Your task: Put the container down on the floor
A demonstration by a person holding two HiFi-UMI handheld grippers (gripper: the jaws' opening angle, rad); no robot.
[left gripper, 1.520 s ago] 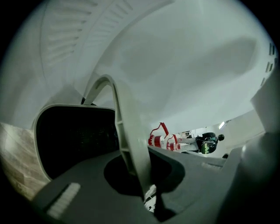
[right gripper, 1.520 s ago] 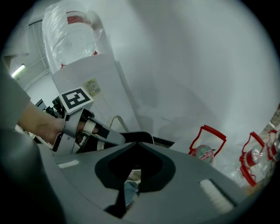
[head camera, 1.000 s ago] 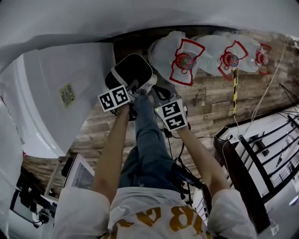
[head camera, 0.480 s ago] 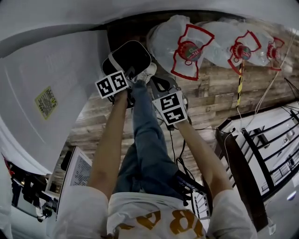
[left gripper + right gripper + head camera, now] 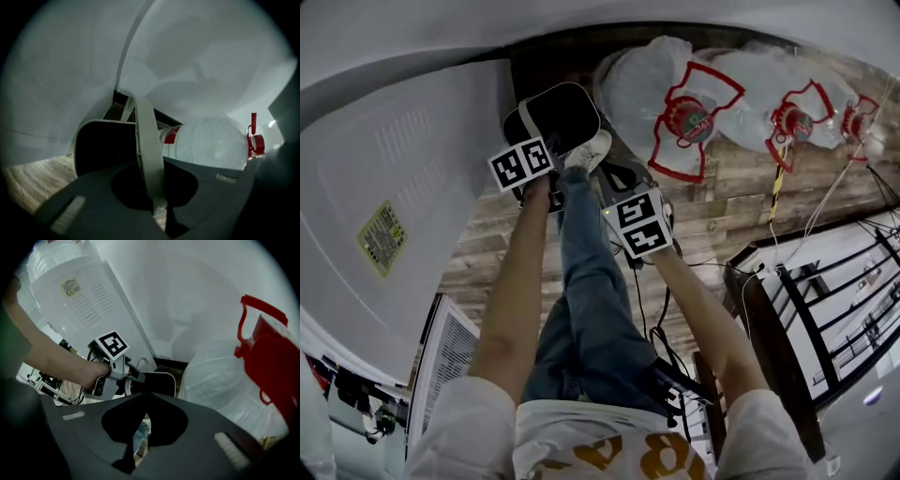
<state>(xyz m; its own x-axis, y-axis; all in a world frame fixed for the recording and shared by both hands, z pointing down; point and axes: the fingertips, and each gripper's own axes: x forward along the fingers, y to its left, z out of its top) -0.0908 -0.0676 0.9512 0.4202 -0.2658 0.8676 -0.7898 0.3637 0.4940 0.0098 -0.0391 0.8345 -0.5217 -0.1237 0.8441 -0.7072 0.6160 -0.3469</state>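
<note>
The brown wood-plank floor (image 5: 722, 202) fills the space below the person. A tall white appliance cabinet (image 5: 403, 159) stands at the left, and a row of big clear plastic water jugs with red handles (image 5: 647, 94) lies along the far wall.

In the pocket between the cabinet and the nearest jug sits the task's thing, a black container with a pale rim (image 5: 558, 111). It is just beyond the person's white shoe (image 5: 591, 150) and very low. No view settles whether its base already bears on the planks.

A pale strap handle (image 5: 146, 140) arches over its mouth. The left tongs (image 5: 149, 168) are clenched on that strap, which lets the container hang level and go down upright, with nothing tipped against the cabinet.

The right tongs (image 5: 146, 397) are drawn together on nothing, with only blue jeans showing through the slit behind them. They hover just beside the right of the leg, clear of the load, probably because one grip on the handle is enough.

Judging from this, the lowering looks nearly finished. What remains is to feel the base settle and then let go of the strap.
</note>
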